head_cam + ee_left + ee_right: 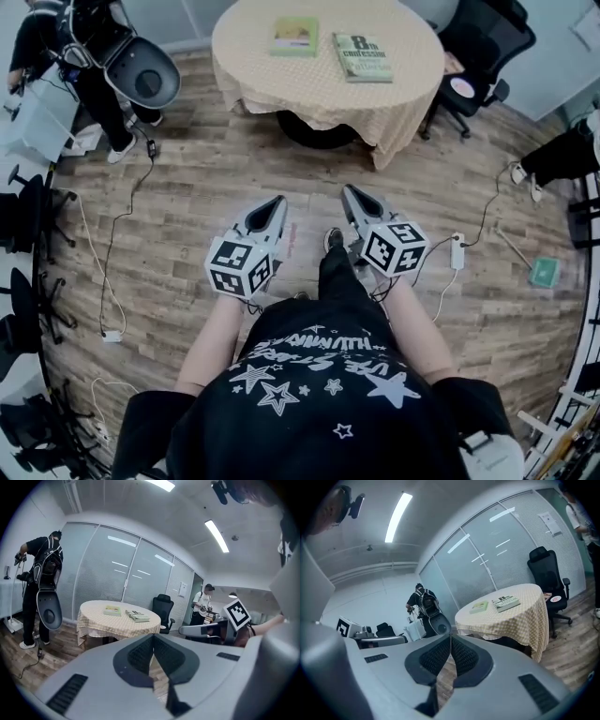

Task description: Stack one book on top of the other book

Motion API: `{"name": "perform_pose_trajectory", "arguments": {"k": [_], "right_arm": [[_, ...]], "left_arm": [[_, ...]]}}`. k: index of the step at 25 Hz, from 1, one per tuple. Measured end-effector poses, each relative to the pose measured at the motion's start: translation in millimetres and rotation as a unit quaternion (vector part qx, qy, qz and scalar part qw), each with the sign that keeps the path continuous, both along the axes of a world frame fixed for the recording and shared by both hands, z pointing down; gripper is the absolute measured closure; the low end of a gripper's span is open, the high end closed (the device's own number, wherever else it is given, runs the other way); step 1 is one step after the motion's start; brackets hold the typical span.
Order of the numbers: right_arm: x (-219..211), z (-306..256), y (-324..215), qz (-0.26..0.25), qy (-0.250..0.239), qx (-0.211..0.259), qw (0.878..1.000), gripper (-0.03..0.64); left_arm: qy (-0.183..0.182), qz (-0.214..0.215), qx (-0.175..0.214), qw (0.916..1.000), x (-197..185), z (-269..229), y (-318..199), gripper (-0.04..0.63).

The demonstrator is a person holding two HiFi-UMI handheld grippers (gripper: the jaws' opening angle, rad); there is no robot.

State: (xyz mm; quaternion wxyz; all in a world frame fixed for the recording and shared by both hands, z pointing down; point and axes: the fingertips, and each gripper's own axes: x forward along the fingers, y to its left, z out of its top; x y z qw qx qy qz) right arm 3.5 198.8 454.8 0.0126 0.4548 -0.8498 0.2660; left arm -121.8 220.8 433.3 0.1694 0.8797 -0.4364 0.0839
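Grey plastic shells and black ribbed pads (139, 656) make up both tools, which hang low in front of the person. In the head view the left tool (277, 202) is at 11 o'clock of the person's knee and the right tool (351, 193) at 1 o'clock, both pointing toward 12. Each tool's own view shows its pads pressed together at the tips with nothing between them.

Under them lies the wooden floor (187, 178), with a small green object (545, 272) at 3 o'clock. Farther out at 12 o'clock stands the round table (253, 66) under a pale checked cloth. Two books lie flat on it, side by side and apart. The pale green book (294, 37) is on the left, and the grey-green book (362, 57) with large white lettering is on the right. Neither lies on the other. A black office chair (478, 47) stands at 1 o'clock beside the table, and a person in black (84, 56) at 10 o'clock.

Only the head view looks down on the covers and the gap between them. The left gripper view alone shows a person in a white shirt (202, 605) beyond the chair. It also shows the right tool's marker cube (237, 612) at 3 o'clock. Both gripper views add the glass wall (497, 555) behind the table and the ceiling light strips (397, 517).
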Motion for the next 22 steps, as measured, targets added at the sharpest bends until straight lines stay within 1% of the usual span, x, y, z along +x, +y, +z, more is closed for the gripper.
{"name": "perform_pose_trajectory", "arguments": {"k": [2, 6, 16, 22], "right_arm": [[0.0, -0.8, -16.1, -0.005, -0.006, -0.004, 1.0, 0.589], [3.2, -7.6, -52.8, -0.015, -0.005, 0.006, 1.0, 0.588], [31.9, -24.6, -141.6, -0.026, -0.013, 0.02, 0.999, 0.588], [52.0, -25.0, -189.3, -0.038, -0.013, 0.015, 0.999, 0.588]], "left_arm": [[-0.001, -0.007, -0.001, 1.0, 0.6, 0.6, -15.6, 0.588], [0.0, -0.018, -0.004, 0.9998, 6.0, -0.2, -51.1, 0.588], [-0.014, -0.03, 0.011, 0.9994, 33.8, -22.5, -132.7, 0.588], [-0.013, -0.043, 0.016, 0.9988, 53.7, -29.9, -181.8, 0.588]]}}
